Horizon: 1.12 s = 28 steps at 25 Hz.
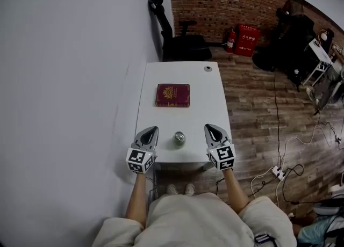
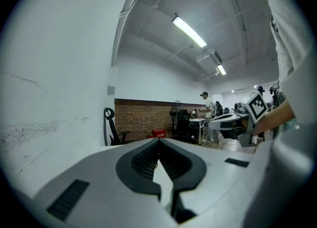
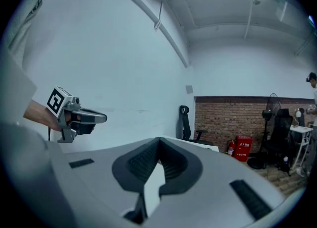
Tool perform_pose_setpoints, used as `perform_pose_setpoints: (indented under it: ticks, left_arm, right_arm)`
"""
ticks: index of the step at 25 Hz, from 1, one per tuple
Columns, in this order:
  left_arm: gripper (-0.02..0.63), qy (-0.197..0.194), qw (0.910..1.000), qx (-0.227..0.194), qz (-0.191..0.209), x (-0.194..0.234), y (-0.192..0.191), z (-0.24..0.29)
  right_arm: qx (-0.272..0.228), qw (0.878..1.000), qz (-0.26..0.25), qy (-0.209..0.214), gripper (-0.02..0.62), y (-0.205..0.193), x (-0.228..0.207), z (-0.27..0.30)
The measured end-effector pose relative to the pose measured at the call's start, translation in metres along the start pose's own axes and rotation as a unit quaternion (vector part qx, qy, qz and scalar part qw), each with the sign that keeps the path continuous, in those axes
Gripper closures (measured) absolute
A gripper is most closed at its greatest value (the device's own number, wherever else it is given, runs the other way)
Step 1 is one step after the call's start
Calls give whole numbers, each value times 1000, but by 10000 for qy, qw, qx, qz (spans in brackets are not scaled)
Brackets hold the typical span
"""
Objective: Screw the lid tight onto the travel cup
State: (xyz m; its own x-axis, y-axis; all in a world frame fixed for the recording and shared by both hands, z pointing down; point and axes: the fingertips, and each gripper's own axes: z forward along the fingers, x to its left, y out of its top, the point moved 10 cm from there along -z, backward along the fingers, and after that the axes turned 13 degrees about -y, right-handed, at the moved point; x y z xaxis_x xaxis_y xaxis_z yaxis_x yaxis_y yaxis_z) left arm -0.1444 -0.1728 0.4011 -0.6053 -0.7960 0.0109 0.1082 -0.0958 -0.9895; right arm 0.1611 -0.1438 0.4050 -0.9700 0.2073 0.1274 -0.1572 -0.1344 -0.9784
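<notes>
On the white table (image 1: 177, 74), from the head view, we see the travel cup (image 1: 179, 139) standing at the 6 o'clock edge. The left gripper (image 1: 152, 129) is at the cup's 9 o'clock and the right gripper (image 1: 208, 126) at its 3 o'clock, both clear of it. A red book (image 1: 172, 95) lies mid-table, and a small round thing (image 1: 208, 68) sits at the 1 o'clock corner, too small for us to name. Whether the cup's bright top is a seated lid we cannot tell. The left gripper view shows us that claw pressed together on nothing, and in the right gripper view the pads likewise meet empty. We judge this fits either a cup awaiting its lid or one capped and let go. Any further grip on the cup calls for a claw to spread beforehand.
</notes>
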Motion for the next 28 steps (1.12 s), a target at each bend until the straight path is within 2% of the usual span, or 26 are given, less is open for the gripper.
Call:
perform_pose_setpoints:
  ticks: [28]
  left_arm:
    - [600, -90, 9999, 67, 79, 11, -5, 11]
  right_arm:
    - [94, 9999, 48, -76, 597, -6, 6, 7]
